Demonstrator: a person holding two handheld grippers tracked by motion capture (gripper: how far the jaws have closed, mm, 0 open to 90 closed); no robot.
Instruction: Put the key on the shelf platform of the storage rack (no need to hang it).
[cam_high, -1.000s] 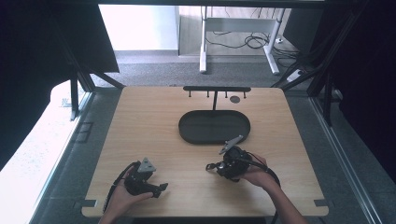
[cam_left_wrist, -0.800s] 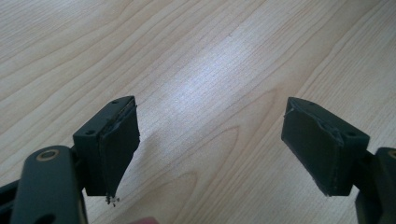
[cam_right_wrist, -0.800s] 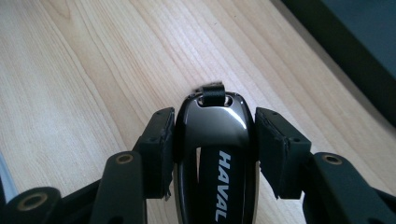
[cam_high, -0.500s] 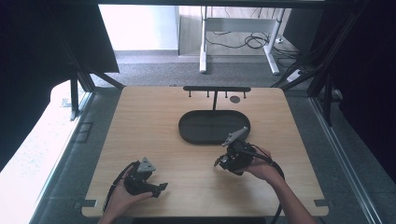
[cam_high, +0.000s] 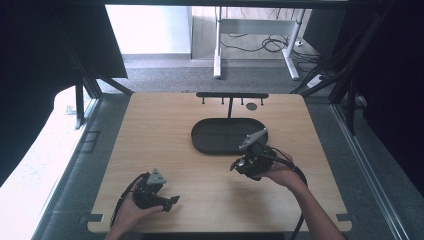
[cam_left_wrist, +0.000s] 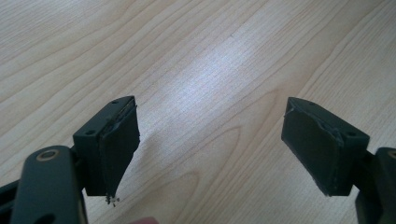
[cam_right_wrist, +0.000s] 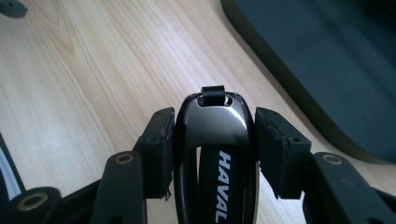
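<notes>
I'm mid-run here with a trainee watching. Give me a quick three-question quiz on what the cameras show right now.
1. True or false: the right hand-held gripper is shut on the black key fob.
2. Which word is printed on the fob: A) HAVAL B) HONDA C) VOLVO?
3. What lies just beyond the fob, the black oval tray or the hook rack?

Key: 1 true. 2 A. 3 the tray; the rack stands farther back. The left hand-held gripper is open over bare table.

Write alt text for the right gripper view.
A glossy black HAVAL car key sits clamped between the right tool's two black jaws, above a light wooden table. A dark oval tray lies at upper right.
</notes>
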